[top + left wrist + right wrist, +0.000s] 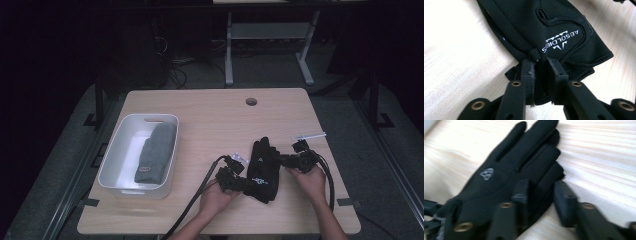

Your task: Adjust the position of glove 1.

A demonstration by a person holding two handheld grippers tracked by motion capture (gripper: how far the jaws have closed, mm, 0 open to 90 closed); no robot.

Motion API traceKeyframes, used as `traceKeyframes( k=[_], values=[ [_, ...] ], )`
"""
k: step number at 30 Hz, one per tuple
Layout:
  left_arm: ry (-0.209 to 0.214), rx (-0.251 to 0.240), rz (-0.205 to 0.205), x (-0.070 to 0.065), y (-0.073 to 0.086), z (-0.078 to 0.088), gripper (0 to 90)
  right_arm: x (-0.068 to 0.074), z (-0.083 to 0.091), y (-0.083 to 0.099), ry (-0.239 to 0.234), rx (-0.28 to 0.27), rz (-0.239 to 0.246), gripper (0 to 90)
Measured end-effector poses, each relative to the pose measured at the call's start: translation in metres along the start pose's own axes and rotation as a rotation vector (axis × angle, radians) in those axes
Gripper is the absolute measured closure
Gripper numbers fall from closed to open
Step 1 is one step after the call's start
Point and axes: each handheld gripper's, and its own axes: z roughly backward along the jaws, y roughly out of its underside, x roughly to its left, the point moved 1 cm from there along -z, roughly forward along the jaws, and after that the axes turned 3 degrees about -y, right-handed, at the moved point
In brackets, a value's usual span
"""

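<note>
A black glove [262, 167] lies flat on the wooden table [210, 125], fingers pointing away from me; a second black layer shows beneath it. In the left gripper view the glove's cuff [564, 32] bears white lettering, and my left gripper [541, 62] is shut on a pinch of the cuff's edge. In the high view the left gripper [246, 184] sits at the glove's near left corner. My right gripper [281, 160] comes in from the glove's right side. Its jaws [541, 188] stand open around the outer glove fingers [544, 170], one jaw over the fabric, the other on bare wood.
A white bin [112, 160] stands at the table's left with a grey mitten [156, 152] lying in it. A round cable hole [251, 101] is near the far edge. A small clear strip [309, 135] lies beyond the right gripper. Cables trail off the near edge.
</note>
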Motion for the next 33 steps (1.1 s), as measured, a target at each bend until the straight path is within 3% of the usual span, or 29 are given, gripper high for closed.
traceKeyframes(
  k=[4, 14, 33],
  values=[
    [0.022, -0.001, 0.013, 0.003, -0.001, 0.000, 81.4, 0.001, 0.001, 0.000, -0.020, -0.011, 0.008, 78.7],
    [0.039, -0.014, 0.033, 0.008, -0.002, 0.007, 82.6, 0.002, 0.006, -0.001, -0.038, -0.027, 0.009, 80.9],
    [0.048, -0.057, 0.031, 0.013, -0.004, 0.040, 82.8, 0.021, 0.021, -0.013, -0.074, -0.062, 0.033, 81.2]
  ],
)
